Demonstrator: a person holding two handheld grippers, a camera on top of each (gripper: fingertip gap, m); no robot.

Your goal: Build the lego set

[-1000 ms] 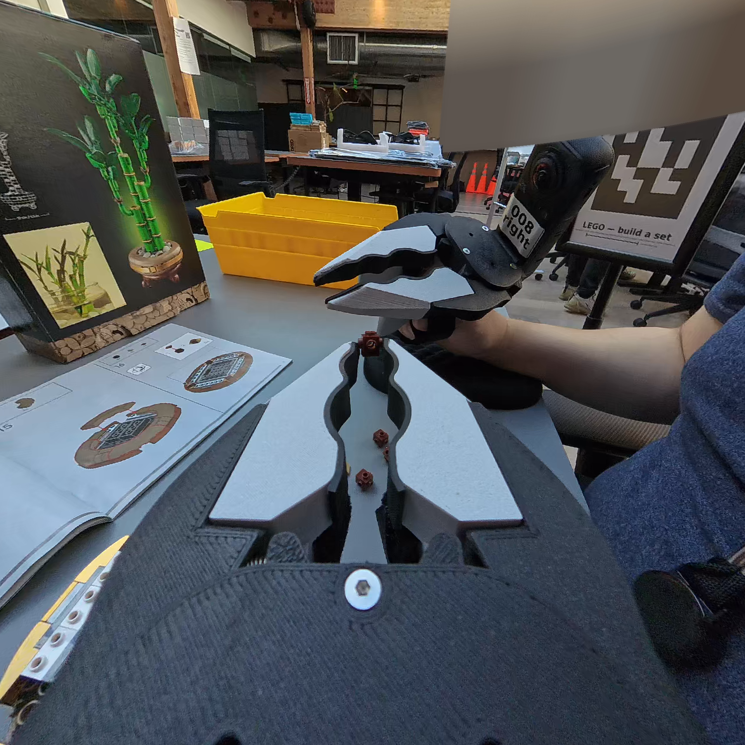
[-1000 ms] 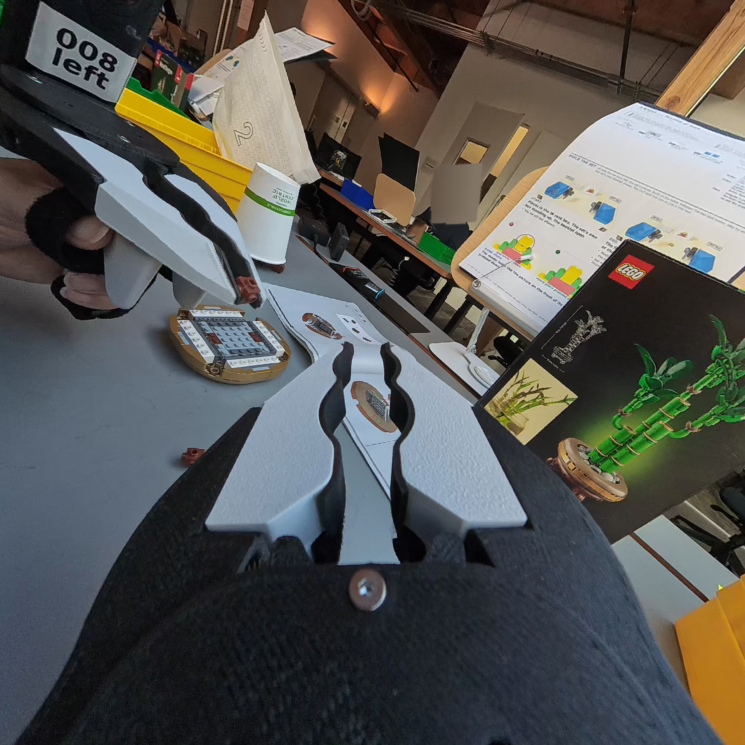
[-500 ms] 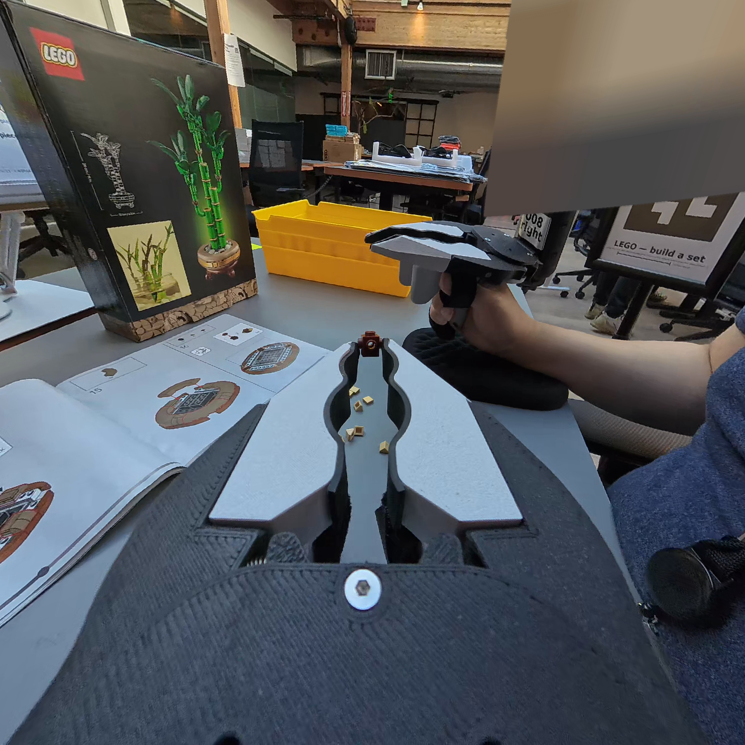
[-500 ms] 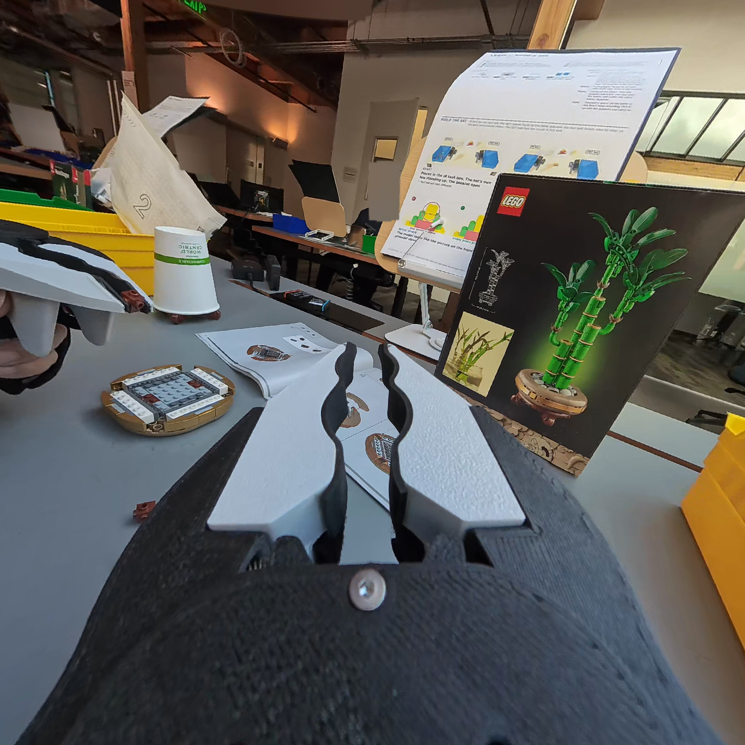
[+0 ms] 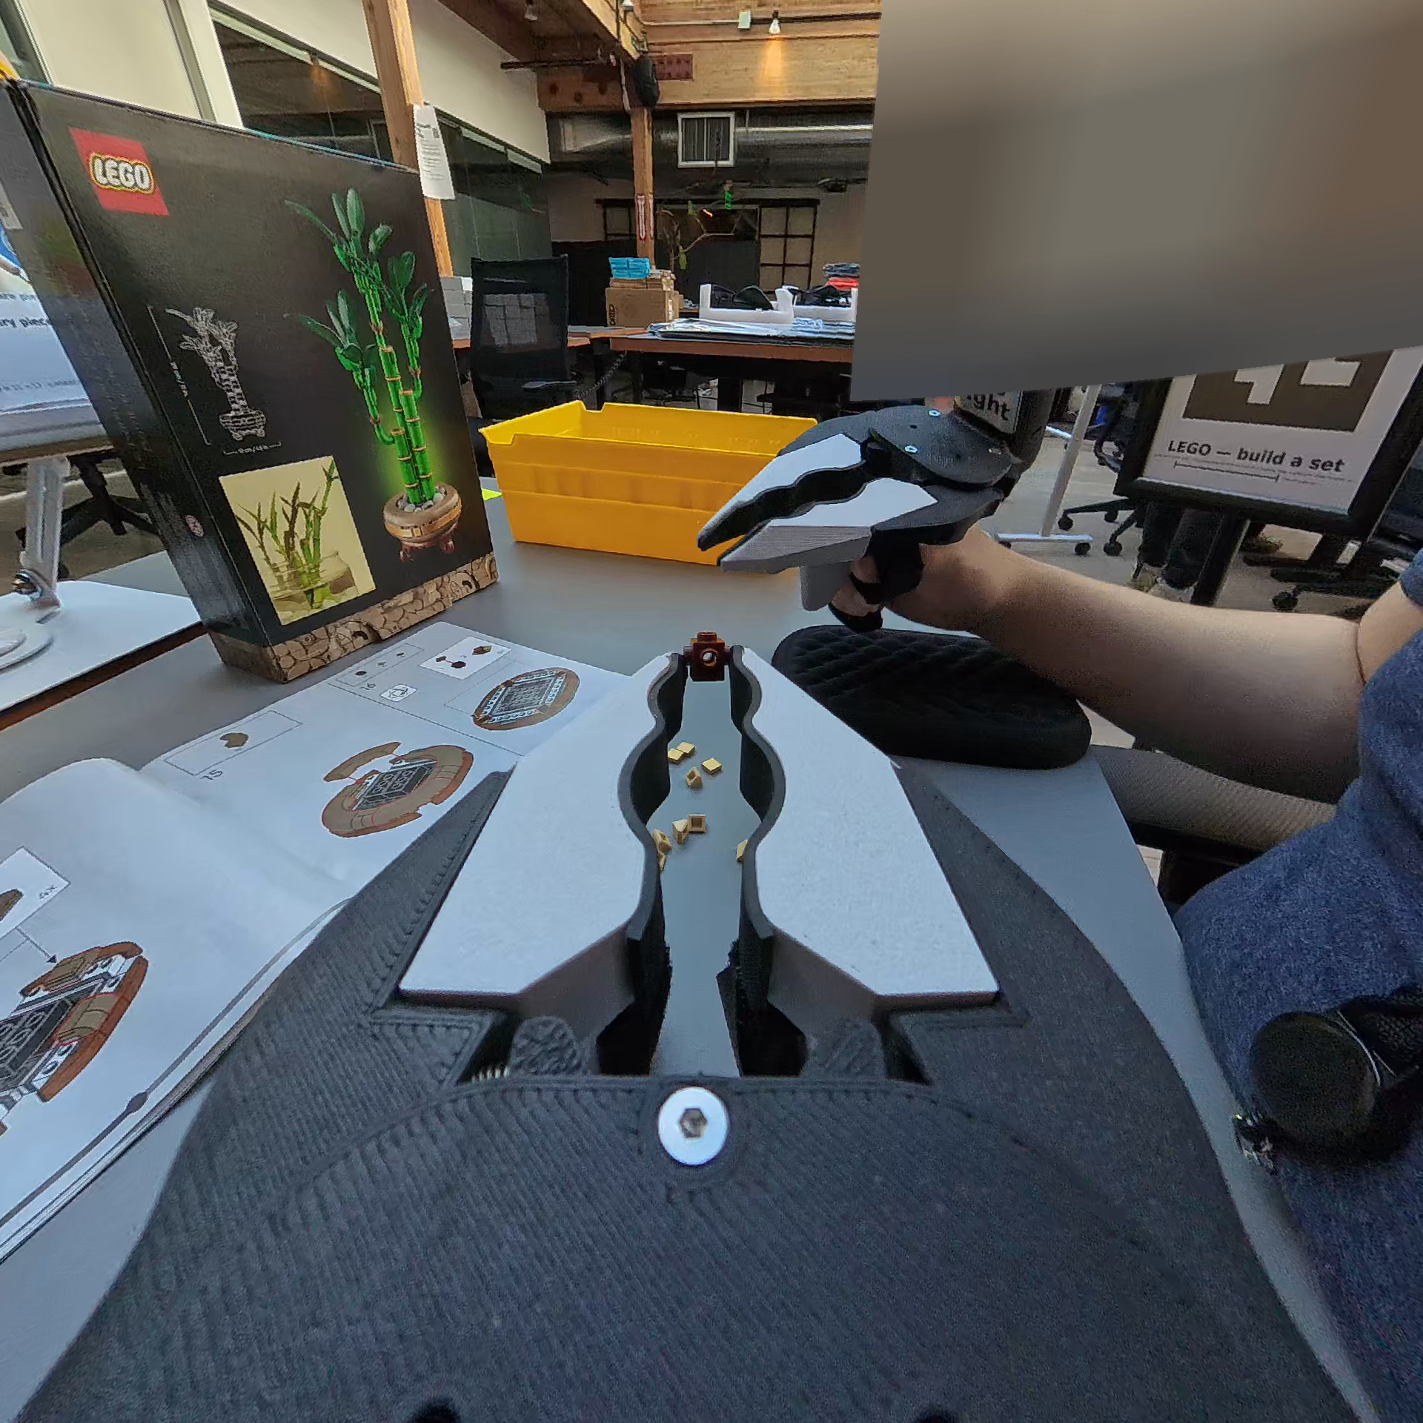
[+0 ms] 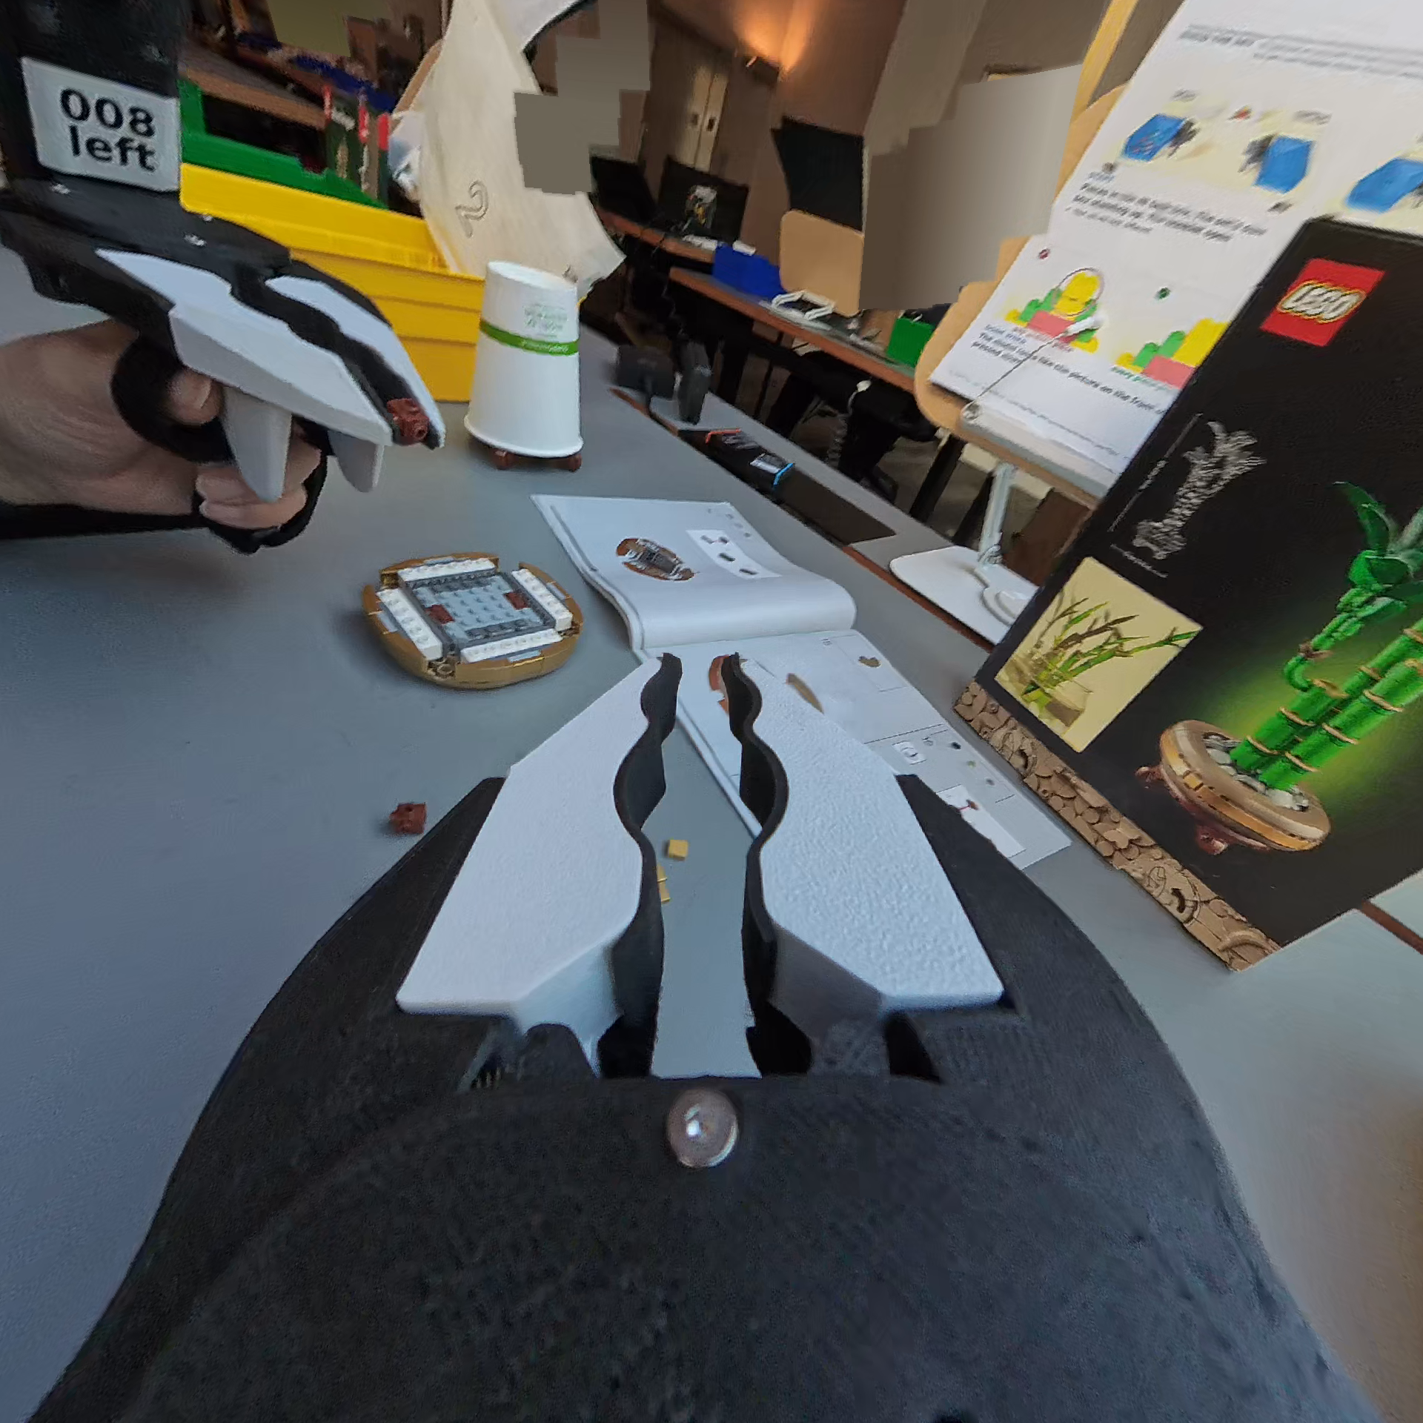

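The left gripper (image 5: 707, 661) pinches a small brown brick (image 5: 707, 656) in the air, while only the right wrist view shows the round base (image 6: 471, 618) on the table (image 6: 192, 731) and the right gripper (image 6: 699, 668) narrowly open, empty.

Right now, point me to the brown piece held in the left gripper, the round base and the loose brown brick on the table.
held brown piece (image 5: 707, 657), left wrist view, its front face.
round base (image 6: 471, 618), right wrist view, grey studded middle.
loose brown brick (image 6: 407, 818), right wrist view, its top.
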